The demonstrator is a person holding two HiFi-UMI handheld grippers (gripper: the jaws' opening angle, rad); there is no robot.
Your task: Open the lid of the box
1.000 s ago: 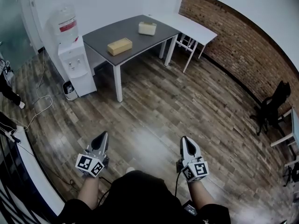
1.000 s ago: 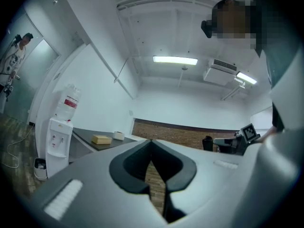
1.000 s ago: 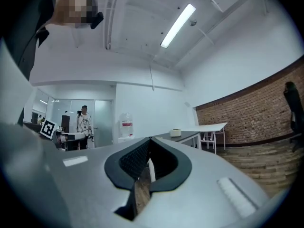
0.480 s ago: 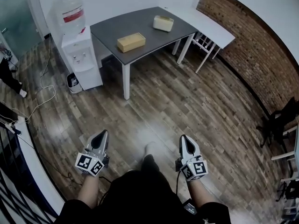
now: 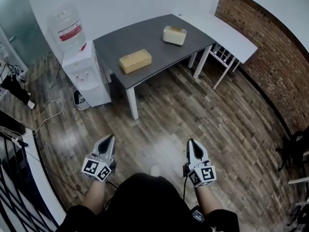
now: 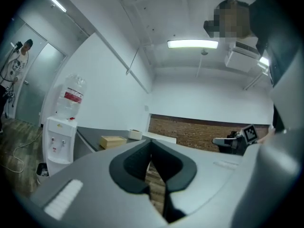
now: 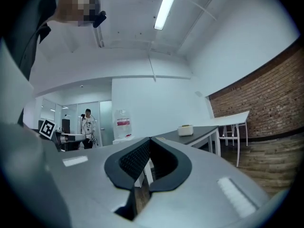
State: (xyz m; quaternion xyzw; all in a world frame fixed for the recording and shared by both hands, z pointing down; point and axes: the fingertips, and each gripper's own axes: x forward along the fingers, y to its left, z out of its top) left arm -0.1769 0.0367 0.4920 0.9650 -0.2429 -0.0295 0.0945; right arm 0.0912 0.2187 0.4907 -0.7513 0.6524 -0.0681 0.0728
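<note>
A tan wooden box [image 5: 135, 61] with its lid down lies on the dark grey table [image 5: 149, 42], near its front edge. It shows small and far in the left gripper view as the box [image 6: 113, 141]. A cream box [image 5: 174, 35] sits further back on the table; the cream box [image 7: 185, 130] also shows in the right gripper view. My left gripper [image 5: 109, 140] and right gripper [image 5: 192, 144] hang shut and empty over the floor, well short of the table. The left gripper's [image 6: 151, 144] and the right gripper's [image 7: 149, 142] tips meet.
A white water dispenser [image 5: 83, 66] with its bottle stands left of the table. A white table [image 5: 227, 30] and a brick wall [image 5: 270, 42] lie to the right. Cables [image 5: 46, 112] trail on the wood floor at left. A person [image 7: 87, 125] stands far off by the glass doors.
The table and boxes have drawn nearer and shifted rightward in the head view as I walk up. Both grippers stay shut and keep their places low in the view.
</note>
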